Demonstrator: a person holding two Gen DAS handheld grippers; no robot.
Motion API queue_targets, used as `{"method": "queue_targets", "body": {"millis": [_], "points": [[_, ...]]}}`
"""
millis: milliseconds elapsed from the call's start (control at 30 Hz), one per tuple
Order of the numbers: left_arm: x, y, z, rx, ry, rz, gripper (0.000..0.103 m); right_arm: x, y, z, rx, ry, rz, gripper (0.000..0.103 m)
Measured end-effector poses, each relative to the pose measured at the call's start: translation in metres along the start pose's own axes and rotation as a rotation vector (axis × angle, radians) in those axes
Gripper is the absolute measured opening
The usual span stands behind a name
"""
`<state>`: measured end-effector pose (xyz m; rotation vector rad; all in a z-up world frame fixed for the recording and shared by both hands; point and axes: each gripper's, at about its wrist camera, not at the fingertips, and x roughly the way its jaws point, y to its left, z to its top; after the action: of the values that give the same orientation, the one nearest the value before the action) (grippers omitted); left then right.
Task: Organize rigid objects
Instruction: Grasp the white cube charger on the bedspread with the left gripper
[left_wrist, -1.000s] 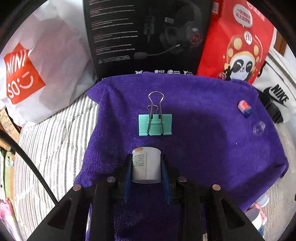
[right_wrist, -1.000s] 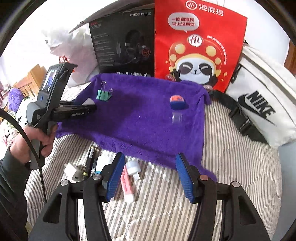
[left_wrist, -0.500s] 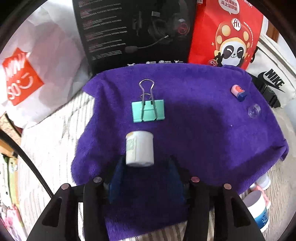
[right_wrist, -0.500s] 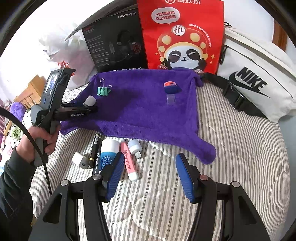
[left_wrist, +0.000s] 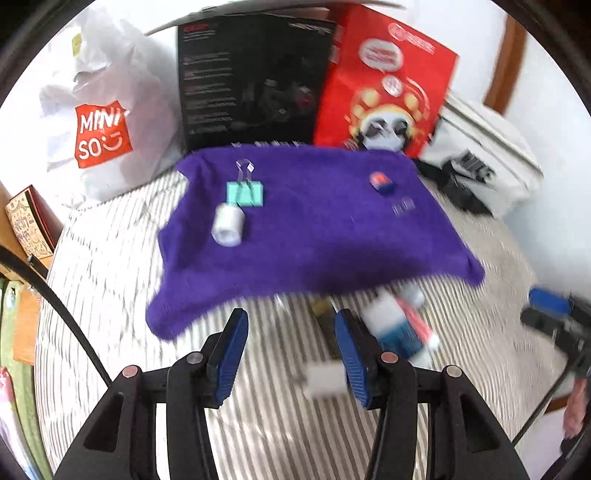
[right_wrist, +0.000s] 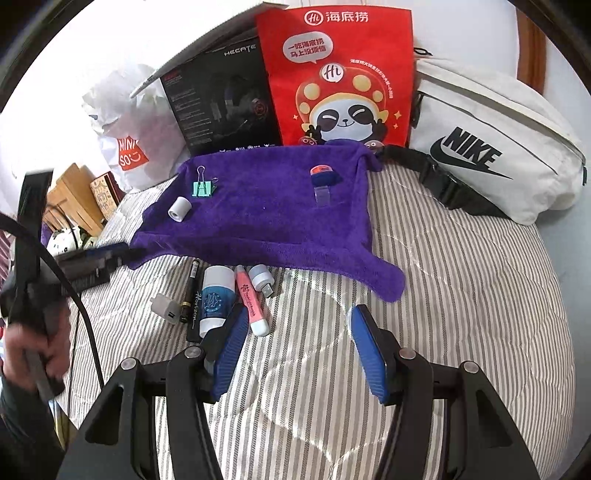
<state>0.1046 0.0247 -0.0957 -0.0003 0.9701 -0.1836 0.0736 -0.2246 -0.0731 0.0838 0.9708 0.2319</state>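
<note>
A small white bottle (left_wrist: 228, 227) lies on its side on the purple towel (left_wrist: 314, 240), just in front of a green binder clip (left_wrist: 245, 194). My left gripper (left_wrist: 291, 347) hangs open over the striped bedding, back from the towel's front edge, with nothing between its fingers. A white charger (left_wrist: 325, 380) lies on the bedding under its right finger. My right gripper (right_wrist: 299, 347) is open and empty above the bedding. A glue stick (right_wrist: 216, 295), a pink highlighter (right_wrist: 251, 299), a black pen (right_wrist: 192, 299) and a USB plug (right_wrist: 261, 278) lie just ahead of its left finger.
A blue and orange piece (right_wrist: 323, 175) and a clear cap (right_wrist: 322, 194) rest on the towel's far right. A Miniso bag (right_wrist: 127, 155), a black headset box (right_wrist: 225, 107), a red panda bag (right_wrist: 340, 74) and a white Nike bag (right_wrist: 491, 147) line the back.
My left gripper opened, left the white bottle lying on the towel by the clip, and drew back over the bedding. The right gripper moved back a little.
</note>
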Motion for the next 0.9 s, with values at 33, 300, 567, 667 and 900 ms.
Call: {"method": "queue_targets", "body": {"millis": [33,300,567,667,900], "points": [[0.001,-0.006,-0.006,0.016,0.001,0.012,0.047,-0.002,0.001,-0.001,-0.001,-0.003,0.002,0.057],[0.013,-0.010,-0.038,-0.003,0.043,-0.016,0.047,-0.015,0.004,-0.015,-0.013,-0.017,0.005,0.063],[0.036,-0.013,-0.043,0.001,0.073,0.035,0.048,-0.014,0.002,-0.021,-0.011,-0.006,0.020,0.063],[0.039,-0.015,-0.047,0.004,0.062,0.057,0.049,-0.011,0.001,-0.023,-0.010,-0.001,0.026,0.063],[0.044,-0.020,-0.048,0.005,0.051,0.091,0.044,0.005,-0.005,-0.026,-0.003,0.032,0.033,0.063]]}}
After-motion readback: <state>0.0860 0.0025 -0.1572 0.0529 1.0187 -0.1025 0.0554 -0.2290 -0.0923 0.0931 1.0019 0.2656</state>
